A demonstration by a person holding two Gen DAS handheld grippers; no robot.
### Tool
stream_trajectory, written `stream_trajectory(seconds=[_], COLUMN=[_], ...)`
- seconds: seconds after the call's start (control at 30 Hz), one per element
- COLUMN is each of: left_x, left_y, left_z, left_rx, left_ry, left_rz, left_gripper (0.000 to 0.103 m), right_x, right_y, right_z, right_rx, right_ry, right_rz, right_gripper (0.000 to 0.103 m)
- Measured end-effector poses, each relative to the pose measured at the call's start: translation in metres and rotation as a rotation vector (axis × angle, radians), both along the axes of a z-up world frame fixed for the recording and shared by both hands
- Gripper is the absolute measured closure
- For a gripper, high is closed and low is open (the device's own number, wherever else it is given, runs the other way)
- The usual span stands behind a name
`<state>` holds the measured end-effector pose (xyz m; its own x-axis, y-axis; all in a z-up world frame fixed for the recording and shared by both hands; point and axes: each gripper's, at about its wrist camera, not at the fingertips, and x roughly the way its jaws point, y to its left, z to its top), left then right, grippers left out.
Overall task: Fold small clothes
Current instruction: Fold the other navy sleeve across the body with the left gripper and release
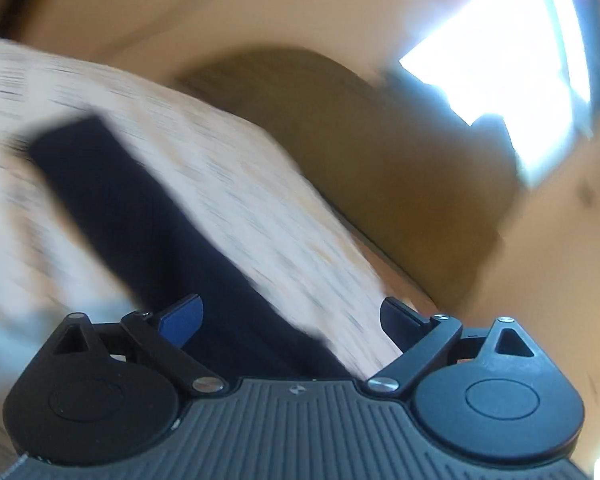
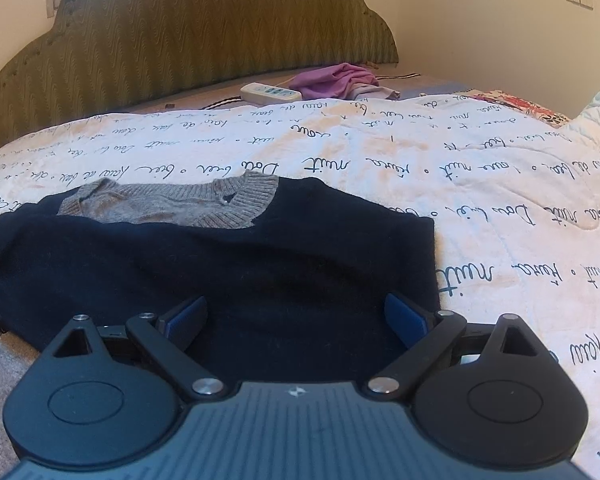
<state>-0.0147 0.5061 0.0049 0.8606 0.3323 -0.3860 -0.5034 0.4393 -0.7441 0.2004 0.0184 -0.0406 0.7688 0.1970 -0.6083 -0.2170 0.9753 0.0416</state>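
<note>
A dark navy sweater (image 2: pixel 228 264) with a grey ribbed collar (image 2: pixel 172 204) lies flat on the white bedspread (image 2: pixel 480 208) printed with black script. My right gripper (image 2: pixel 296 320) hovers low over the sweater's near part, open, nothing between its blue pads. The left wrist view is tilted and motion-blurred. There a long dark strip of the same sweater (image 1: pixel 140 216) runs across the bedspread (image 1: pixel 260 208) toward my left gripper (image 1: pixel 292 316). That gripper is open and nothing sits between its pads.
A green padded headboard (image 2: pixel 204 28) stands at the far side of the bed. Near it lie a white power strip (image 2: pixel 270 92) and a purple garment (image 2: pixel 336 80). A bright window (image 1: pixel 500 56) shows in the left wrist view. A patterned quilt (image 2: pixel 528 108) lies at far right.
</note>
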Motion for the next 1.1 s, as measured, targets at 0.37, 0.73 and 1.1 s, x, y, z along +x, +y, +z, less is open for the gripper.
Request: stream_trajectory(seconds=[0.37, 0.73, 1.1], left_x=[-0.027, 0.041, 0.133], left_y=[0.102, 0.027, -0.248], left_z=[-0.024, 0.028, 0.009], left_rx=[-0.184, 0.252, 0.422], left_ry=[0.007, 0.141, 0.041], left_rz=[0.147, 0.079, -0.69], left_gripper=[0.039, 0.099, 0.099], right_x=[-0.001, -0.001, -0.001], right_y=[0.0, 0.0, -0.005], right_z=[0.0, 0.0, 0.0], right_rx=[-0.002, 0.002, 0.04], right_ry=[-0.001, -0.001, 0.001], right_rz=[-0.001, -0.001, -0.006], right_gripper=[0.007, 0.006, 0.006])
